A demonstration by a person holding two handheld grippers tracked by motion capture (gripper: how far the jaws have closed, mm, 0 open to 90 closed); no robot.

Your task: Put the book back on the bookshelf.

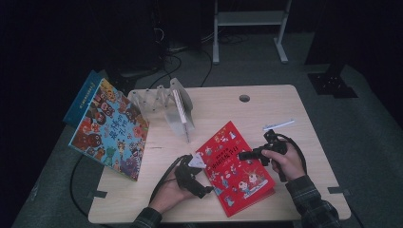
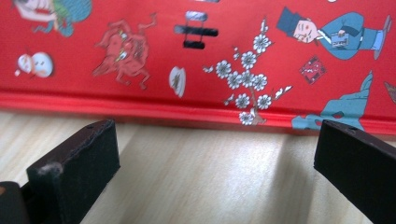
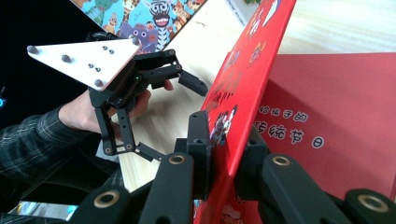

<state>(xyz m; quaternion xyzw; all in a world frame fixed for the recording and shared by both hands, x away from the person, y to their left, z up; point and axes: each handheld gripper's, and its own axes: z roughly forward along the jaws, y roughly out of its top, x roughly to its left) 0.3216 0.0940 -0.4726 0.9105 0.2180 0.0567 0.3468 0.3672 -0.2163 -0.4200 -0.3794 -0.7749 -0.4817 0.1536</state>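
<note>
Book: the red hardcover picture book (image 1: 235, 167) lies near the front edge of the pale wooden table (image 1: 294, 109), right of its middle.
Right gripper (image 3: 223, 140): your jaws are clamped on the lifted front cover of this book.
Left gripper (image 2: 215, 163): your jaws stand wide apart, holding nothing, just before the book's spine edge.
Risk of slip: the cover is thin and glossy; if you lift fast, it may slide out and fall shut.
Risk of shift: the book is not held down, so pulling the cover may drag it toward the front edge.
Risk of crease: a sideways twist may bend the cover at the hinge.
</note>
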